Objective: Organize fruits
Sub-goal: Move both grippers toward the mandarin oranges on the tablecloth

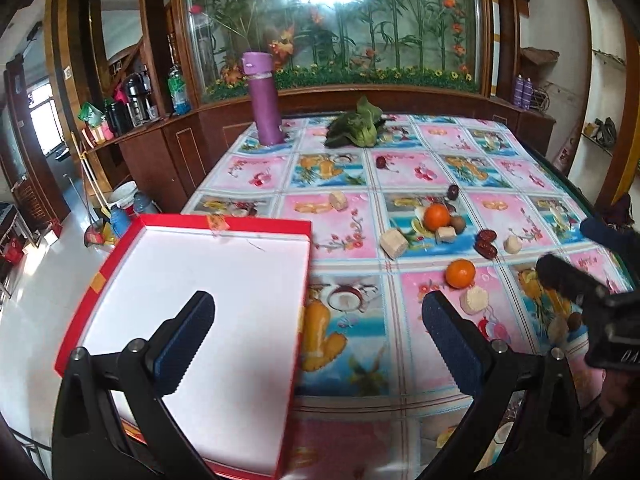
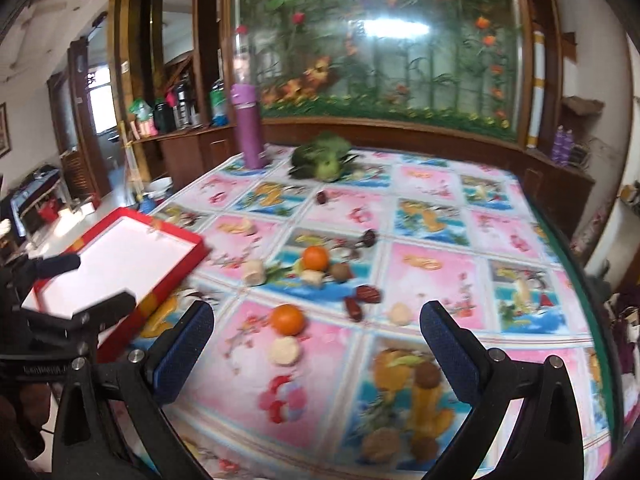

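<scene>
Both the left gripper (image 1: pixel 318 332) and the right gripper (image 2: pixel 316 338) stand wide open and empty, the left over the near edge of the empty red tray (image 1: pixel 192 280), while the fruits lie loose on the table (image 2: pixel 432 224) to the right of the tray. The near orange (image 2: pixel 287 319), just right of the tray, looks the sensible first pick: I would centre the right gripper on it, close gently so it cannot roll, and avoid the pale round piece (image 2: pixel 284 351) beside it. No writing is legible; the lettering on the gripper bodies is too blurred.
</scene>
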The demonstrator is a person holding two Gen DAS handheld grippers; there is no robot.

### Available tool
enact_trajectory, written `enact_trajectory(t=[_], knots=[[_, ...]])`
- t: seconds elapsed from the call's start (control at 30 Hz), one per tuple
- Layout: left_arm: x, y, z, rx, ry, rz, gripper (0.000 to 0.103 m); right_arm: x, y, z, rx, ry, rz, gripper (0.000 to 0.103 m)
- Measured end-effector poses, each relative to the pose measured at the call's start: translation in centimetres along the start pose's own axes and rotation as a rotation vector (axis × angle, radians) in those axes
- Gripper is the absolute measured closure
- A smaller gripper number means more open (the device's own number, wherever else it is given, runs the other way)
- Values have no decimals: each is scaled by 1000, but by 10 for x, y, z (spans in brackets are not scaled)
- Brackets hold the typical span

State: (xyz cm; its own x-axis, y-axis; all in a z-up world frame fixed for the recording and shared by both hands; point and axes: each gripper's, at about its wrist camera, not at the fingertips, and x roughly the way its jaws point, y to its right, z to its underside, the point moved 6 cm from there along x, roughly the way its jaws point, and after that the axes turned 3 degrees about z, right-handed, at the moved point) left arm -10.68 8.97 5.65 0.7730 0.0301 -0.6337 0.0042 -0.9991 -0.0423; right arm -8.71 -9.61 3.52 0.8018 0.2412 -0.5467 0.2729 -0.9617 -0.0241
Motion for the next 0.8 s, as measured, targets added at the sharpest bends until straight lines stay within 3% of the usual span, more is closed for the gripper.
enact_trajectory(t=[0.17,0.5,0.67,0.73,0.8], knots=[[-9,-21,-15,-39,37,-24,0,11,-6,3,17,-39,-22,1],[0,-37,-26,-49,38,-46,0,42,-3,6,69,-126,-28,3],[10,-39,-30,-44,26,-47,0,71,-5,10,105,-202,-49,19],[16,-39,-32,-38,17,-44,0,85,-9,15,98,-252,-50,37],[23,-37,-35,-26,5,-39,0,98,-11,22,111,-299,-63,44]])
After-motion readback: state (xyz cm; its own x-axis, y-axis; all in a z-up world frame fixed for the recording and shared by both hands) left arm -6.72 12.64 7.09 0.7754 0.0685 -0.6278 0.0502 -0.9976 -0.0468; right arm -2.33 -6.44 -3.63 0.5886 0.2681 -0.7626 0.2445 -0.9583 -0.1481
